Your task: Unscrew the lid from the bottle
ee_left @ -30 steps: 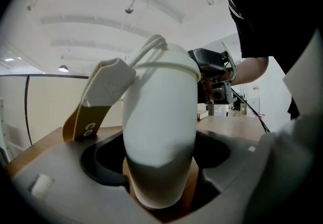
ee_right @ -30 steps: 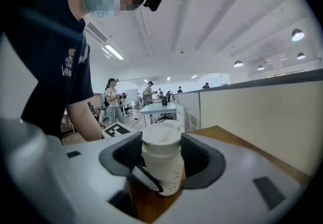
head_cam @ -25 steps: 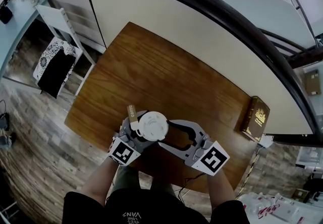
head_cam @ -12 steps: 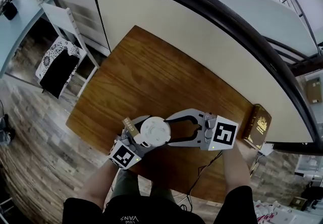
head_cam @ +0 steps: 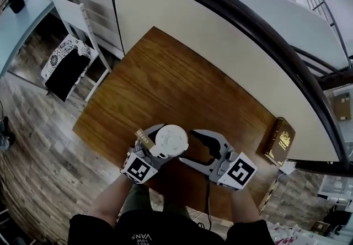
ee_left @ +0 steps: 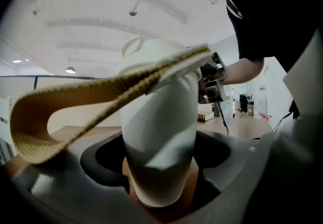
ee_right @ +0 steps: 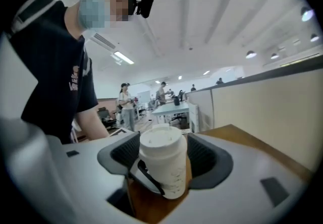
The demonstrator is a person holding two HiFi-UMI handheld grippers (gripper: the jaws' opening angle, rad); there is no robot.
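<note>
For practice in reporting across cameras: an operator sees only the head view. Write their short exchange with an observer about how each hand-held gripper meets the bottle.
Operator: The lid hides the grip. Is the left hand-held gripper on the bottle?
Observer: Yes, its jaws clamp the bottle's body low down.
Operator: And the right hand-held gripper?
Observer: Its jaws are opening; the lid stands between them, unpressed.

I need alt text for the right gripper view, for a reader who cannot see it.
A white bottle with its lid on sits between the opening jaws of the right gripper, over a wooden table. A person in a black T-shirt is at the left.
</note>
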